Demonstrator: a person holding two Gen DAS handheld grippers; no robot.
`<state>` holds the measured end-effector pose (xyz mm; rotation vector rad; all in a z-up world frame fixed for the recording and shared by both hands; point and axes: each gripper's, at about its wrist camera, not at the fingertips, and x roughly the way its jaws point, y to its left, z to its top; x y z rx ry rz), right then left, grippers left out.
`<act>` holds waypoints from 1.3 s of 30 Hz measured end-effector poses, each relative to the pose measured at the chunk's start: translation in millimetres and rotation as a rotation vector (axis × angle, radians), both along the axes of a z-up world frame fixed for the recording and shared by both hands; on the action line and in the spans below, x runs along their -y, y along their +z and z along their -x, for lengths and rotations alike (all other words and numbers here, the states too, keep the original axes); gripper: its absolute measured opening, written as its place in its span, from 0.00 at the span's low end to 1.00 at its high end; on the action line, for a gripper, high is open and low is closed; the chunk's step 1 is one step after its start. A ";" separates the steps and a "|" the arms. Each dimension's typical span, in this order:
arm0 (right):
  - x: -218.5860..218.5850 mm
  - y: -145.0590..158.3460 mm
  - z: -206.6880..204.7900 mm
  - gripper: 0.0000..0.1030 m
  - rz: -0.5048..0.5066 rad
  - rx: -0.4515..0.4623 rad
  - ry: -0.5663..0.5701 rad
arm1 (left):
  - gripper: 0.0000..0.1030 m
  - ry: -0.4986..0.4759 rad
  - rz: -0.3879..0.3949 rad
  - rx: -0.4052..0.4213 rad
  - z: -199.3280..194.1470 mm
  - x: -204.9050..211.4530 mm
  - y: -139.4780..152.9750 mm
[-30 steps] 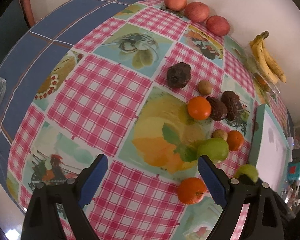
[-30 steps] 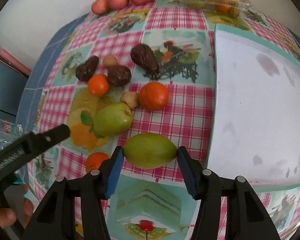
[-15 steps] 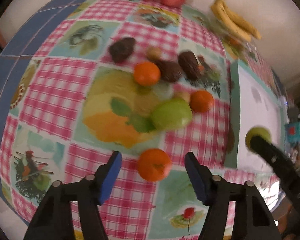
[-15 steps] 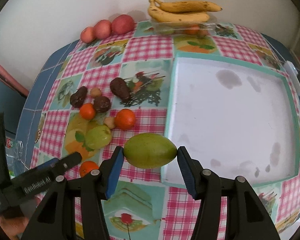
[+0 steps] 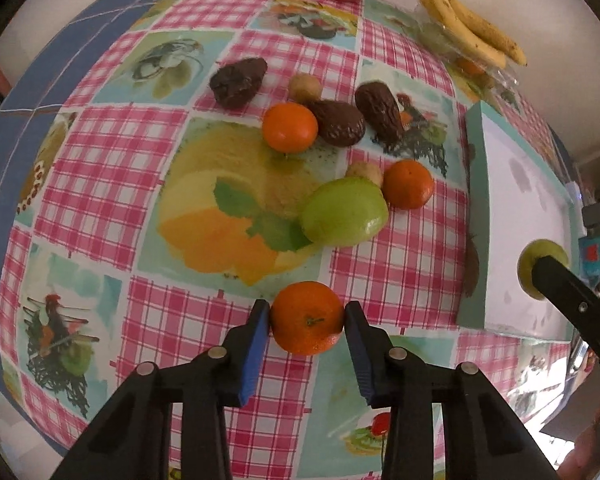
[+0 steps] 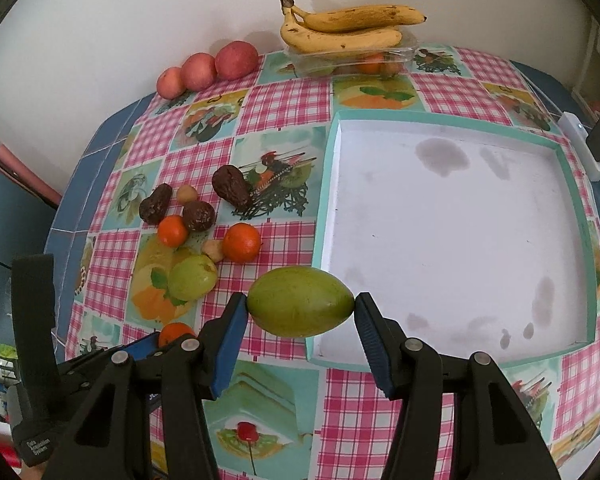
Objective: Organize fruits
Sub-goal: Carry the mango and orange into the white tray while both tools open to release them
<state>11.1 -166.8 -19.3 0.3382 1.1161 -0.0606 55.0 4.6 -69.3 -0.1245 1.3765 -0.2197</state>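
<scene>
Left hand-held gripper [image 5: 306,317], jaws just closing, now clamped around orange [image 5: 307,317] on tablecloth [image 5: 112,168].

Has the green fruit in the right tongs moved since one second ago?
Yes. The green fruit, gripped in the right tongs, now hangs at the white tray's near corner, up off the cloth.

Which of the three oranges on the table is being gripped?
The nearest orange, clamped between the left gripper's blue pads. The other two oranges lie untouched farther back, beside the dark fruits.
</scene>
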 end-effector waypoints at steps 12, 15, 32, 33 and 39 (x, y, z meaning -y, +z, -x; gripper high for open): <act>71.8 -5.6 16.6 0.55 0.043 -0.029 -0.215 | 0.39 -0.075 0.114 0.132 8.5 19.8 43.8; 99.3 -8.3 25.5 0.55 0.068 -0.046 -0.291 | 0.39 -0.133 0.137 0.147 11.9 42.9 51.1; 167.1 -40.5 45.4 0.55 0.051 -0.111 -0.418 | 0.39 -0.409 0.083 0.155 7.7 169.7 24.2; 168.2 -42.0 45.5 0.55 0.052 -0.115 -0.420 | 0.39 -0.411 0.075 0.148 8.3 171.9 20.3; 176.1 -54.0 48.3 0.55 0.050 -0.148 -0.433 | 0.40 -0.427 0.052 0.117 10.4 179.8 2.1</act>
